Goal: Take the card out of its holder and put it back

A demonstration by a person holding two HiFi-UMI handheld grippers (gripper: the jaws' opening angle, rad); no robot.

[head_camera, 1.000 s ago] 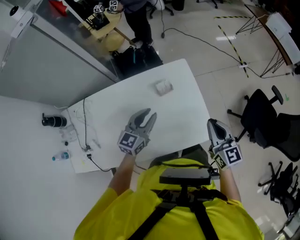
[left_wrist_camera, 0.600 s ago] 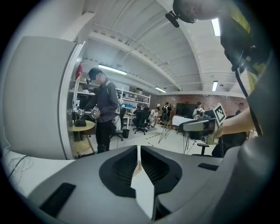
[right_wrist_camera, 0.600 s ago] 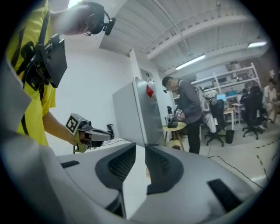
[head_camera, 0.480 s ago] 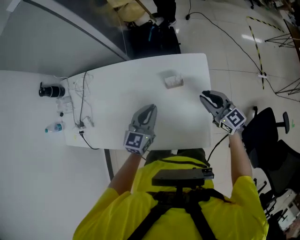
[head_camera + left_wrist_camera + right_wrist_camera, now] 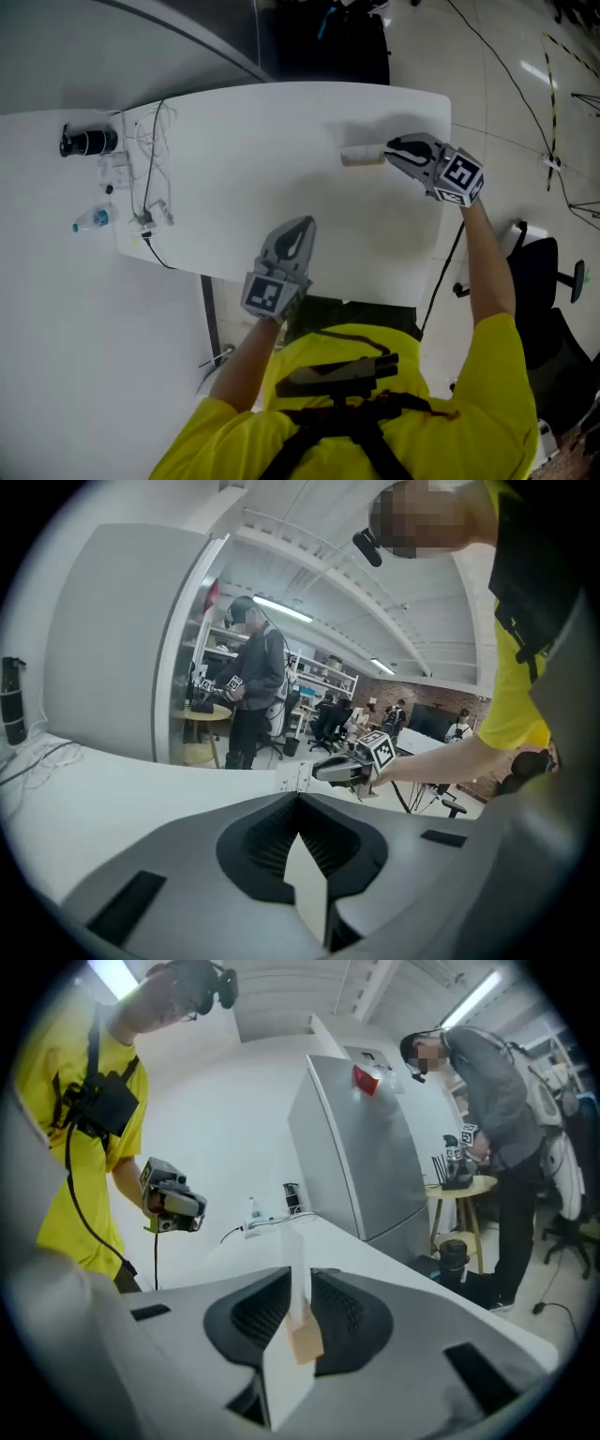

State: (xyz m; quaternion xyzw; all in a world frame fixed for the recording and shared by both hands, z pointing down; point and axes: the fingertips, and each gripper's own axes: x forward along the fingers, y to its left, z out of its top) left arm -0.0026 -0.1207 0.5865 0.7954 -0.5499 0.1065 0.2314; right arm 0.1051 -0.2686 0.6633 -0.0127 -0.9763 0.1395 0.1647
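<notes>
A small wooden card holder with a white card stands on the white table, at the far right. My right gripper has reached it from the right. In the right gripper view the card stands upright between the jaws of my right gripper, over the wooden block. The jaws are slightly apart, with a thin gap beside the card. My left gripper hovers over the table's near edge, shut and empty. The left gripper view shows its jaws of the left gripper meeting, with the holder far ahead.
A black cylinder, a small water bottle and tangled cables lie at the table's left end. A black office chair stands right of the table. Behind the table a person stands beside a grey cabinet.
My right gripper moved from the table's near right corner forward to the card holder, and its jaws opened. The left gripper's jaws closed and it stayed near the front edge.
</notes>
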